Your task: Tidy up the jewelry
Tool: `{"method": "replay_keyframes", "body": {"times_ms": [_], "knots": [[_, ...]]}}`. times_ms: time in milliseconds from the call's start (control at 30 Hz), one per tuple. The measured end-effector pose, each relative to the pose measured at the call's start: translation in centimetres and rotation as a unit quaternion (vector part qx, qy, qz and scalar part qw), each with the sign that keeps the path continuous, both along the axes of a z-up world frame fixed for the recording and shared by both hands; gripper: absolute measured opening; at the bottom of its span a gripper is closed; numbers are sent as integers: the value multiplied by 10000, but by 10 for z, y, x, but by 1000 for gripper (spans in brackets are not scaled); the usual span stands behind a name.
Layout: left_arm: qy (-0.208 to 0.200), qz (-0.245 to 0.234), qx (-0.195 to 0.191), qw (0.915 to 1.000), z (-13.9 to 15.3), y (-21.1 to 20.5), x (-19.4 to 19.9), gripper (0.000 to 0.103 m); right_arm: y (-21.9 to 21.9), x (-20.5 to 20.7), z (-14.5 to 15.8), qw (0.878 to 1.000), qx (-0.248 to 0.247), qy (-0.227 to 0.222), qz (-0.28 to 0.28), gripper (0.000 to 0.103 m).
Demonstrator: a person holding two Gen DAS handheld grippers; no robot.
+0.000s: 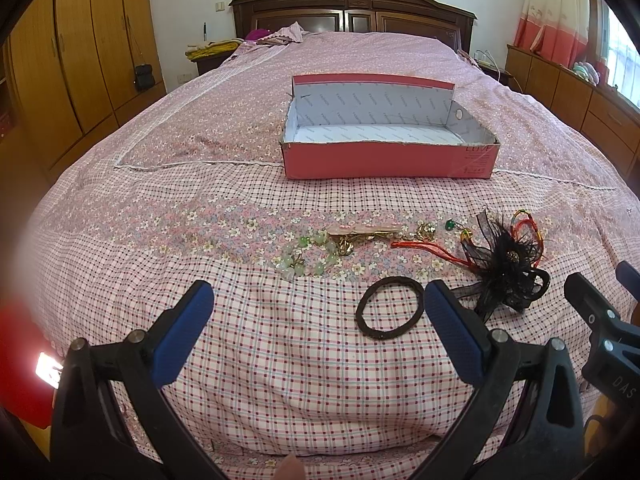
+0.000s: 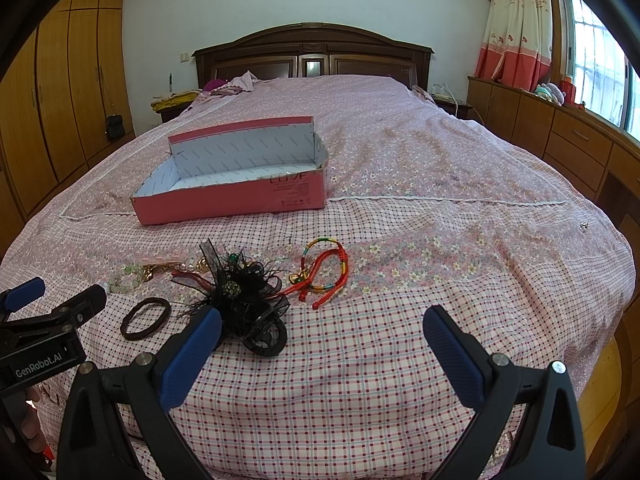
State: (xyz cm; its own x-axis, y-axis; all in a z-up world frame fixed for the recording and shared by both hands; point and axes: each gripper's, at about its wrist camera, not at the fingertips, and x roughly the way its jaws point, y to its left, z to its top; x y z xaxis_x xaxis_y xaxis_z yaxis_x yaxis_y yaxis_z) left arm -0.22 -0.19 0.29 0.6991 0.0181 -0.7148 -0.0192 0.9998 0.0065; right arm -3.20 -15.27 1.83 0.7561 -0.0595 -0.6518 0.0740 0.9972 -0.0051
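**Both grippers empty over the pile, box waiting**

I hold the left gripper [image 1: 320, 320] and the right gripper [image 2: 322, 344] low over the near end of the bed [image 2: 440, 152], both with jaws spread wide and nothing between them. The jewelry lies in a loose row on the checked quilt: a green bead bracelet [image 1: 310, 258] at the left, gold pieces and a pink clip [image 1: 362, 234] beside it, red cords [image 2: 326, 270] to the right, a black feathered hair flower [image 2: 240, 292] and a brown hair band [image 1: 390, 308] nearest me. The pink box [image 1: 390, 160] sits farther up the bed, open, and looks empty.

My worry is tangling. The gold pieces, beads and cords touch or overlap, so I judge a pinch on one could drag its neighbours along and drop them short of the box. The flower's feathers and netting look soft and could crush or snag on a pad. The quilt gives, so a thin chain may sink and slip the jaws.
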Motion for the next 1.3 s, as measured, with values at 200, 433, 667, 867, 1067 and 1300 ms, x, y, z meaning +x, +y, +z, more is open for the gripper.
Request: {"method": "replay_keyframes", "body": {"times_ms": [200,433,667,867,1067,1300], "knots": [[-8,1,0,10000,0,0,0,98,0,0,0,10000,1,-1,0,103],[5,-2,-3,10000,2,-1,2,98,0,0,1,10000,1,-1,-1,103],[4,-2,-2,10000,2,0,3,98,-1,0,1,10000,1,-4,-1,103],[11,-1,0,10000,2,-1,3,98,0,1,0,10000,4,-1,-1,103],[19,-4,-11,10000,2,1,3,98,0,2,-2,10000,11,1,4,103],[67,-57,-44,10000,-1,6,7,98,2,2,0,9999,31,50,94,103]]}}
